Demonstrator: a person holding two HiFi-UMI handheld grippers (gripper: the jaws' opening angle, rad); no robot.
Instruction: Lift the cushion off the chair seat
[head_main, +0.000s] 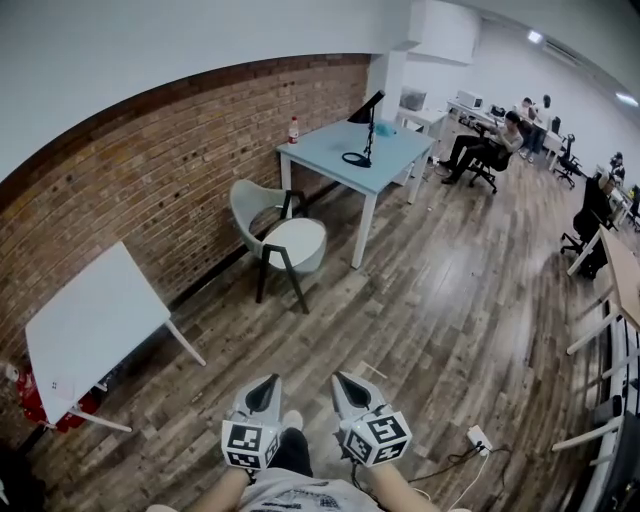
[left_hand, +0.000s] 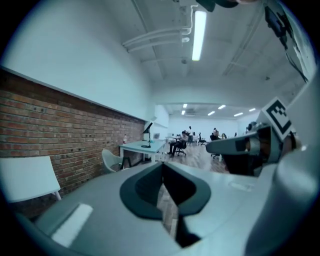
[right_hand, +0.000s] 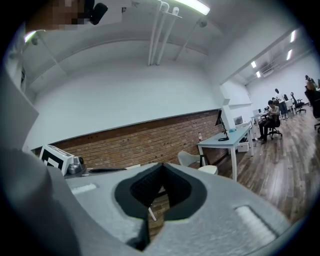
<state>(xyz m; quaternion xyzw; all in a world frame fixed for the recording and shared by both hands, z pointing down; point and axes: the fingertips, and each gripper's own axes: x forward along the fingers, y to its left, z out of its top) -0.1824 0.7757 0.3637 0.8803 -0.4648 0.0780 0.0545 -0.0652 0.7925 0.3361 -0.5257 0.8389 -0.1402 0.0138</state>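
- Left hand-held gripper (head_main: 266, 382): jaws pressed together with nothing between them, held low in front of the person and pointing toward the chair (head_main: 250, 202).
- Right hand-held gripper (head_main: 342, 380): jaws likewise pressed together and empty, just beside the left one.
- Chair: stands against the brick wall (head_main: 150, 190), beside the blue desk (head_main: 325, 145), well apart from both grippers.
- Cushion (head_main: 296, 244): pale, lying on the chair seat. From this far off, its edge against the seat is hard to make out.

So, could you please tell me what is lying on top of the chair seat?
A pale round cushion lies on the chair and covers its whole seat. Nothing else rests on it. The seat surface beneath the cushion is hidden.
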